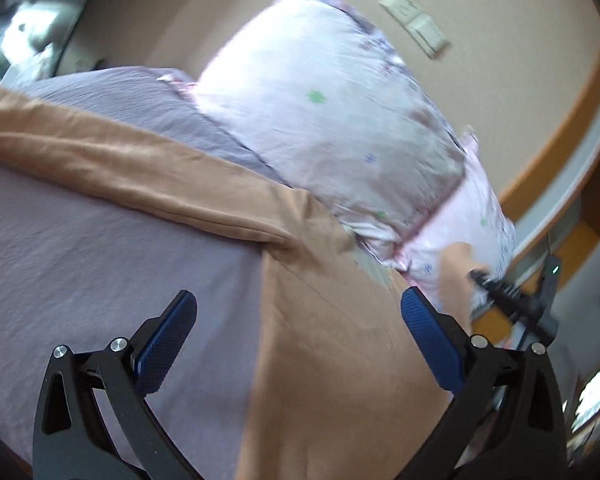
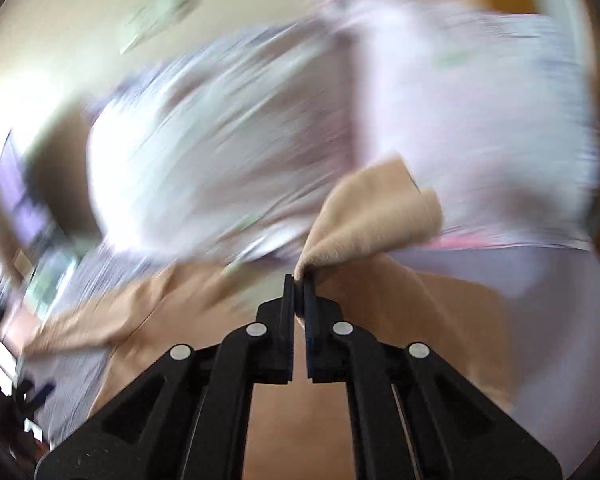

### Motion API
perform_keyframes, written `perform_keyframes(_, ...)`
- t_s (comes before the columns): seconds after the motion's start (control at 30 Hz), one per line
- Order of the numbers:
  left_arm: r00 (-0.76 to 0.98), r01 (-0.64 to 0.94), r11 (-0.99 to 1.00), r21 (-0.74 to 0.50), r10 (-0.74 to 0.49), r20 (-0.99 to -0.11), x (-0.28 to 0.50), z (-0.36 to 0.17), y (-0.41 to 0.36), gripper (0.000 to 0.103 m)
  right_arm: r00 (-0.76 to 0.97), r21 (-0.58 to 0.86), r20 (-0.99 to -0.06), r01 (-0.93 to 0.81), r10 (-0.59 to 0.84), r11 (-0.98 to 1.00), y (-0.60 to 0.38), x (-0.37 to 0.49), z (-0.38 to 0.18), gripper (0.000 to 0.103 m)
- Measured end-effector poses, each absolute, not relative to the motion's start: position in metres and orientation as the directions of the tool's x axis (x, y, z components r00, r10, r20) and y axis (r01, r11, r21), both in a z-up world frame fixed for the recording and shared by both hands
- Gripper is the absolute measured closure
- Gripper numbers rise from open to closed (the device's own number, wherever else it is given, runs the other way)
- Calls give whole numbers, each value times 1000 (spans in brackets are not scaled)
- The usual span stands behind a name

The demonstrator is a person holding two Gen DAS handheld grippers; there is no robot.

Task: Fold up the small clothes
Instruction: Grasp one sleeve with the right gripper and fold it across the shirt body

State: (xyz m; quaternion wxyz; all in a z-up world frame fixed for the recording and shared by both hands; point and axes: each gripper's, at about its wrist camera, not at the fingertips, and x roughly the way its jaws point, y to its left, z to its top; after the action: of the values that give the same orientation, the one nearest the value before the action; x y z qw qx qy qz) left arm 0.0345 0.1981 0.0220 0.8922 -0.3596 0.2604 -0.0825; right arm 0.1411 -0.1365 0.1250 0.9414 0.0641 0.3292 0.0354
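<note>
On the lilac-sheeted bed, the right gripper pinches the peach knit garment's corner mid-fold; the left gripper hovers, jaws released, likely grasping next.

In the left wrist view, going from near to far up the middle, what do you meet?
Left claw, open → peach garment spread on the lilac bedsheet → floral pillow → beige wall with switch plates.
</note>
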Motion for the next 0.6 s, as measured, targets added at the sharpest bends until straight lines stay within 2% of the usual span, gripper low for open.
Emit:
perform_keyframes(0.03, 856, -71, 712, -698, -315, -409, 33, 21, 210, 1, 712, 143, -678, -115, 182, 983, -102, 155, 103, 94)
perform_keyframes(0.1, 869, -134, 682, -719, -267, -415, 27, 20, 235, 1, 574, 177, -770, -230, 280, 957, -53, 169, 66, 79)
perform_keyframes(0.13, 875, -159, 669, -726, -245, -417, 24, 20, 246, 1, 552, 185, -780, -247, 295, 951, -43, 169, 58, 74)
perform_keyframes(0.2, 887, -210, 639, -740, -194, -420, 17, 19, 271, 1, 574, 202, -758, -245, 310, 948, -44, 167, 57, 46)
perform_keyframes(0.23, 889, -234, 629, -742, -171, -425, 16, 19, 283, 1, 596, 211, -742, -225, 306, 951, -50, 163, 59, 42)
perform_keyframes(0.5, 851, -426, 472, -772, -80, -519, 25, 1, 349, 14, 646, 306, -705, -97, 293, 947, -119, 144, 67, 32)
perform_keyframes(0.57, 835, -466, 434, -771, -72, -545, 27, -4, 360, 23, 646, 329, -701, -83, 303, 941, -125, 136, 65, 32)
perform_keyframes(0.6, 829, -481, 421, -769, -68, -555, 27, -5, 364, 24, 646, 349, -695, -78, 314, 934, -129, 136, 65, 32)
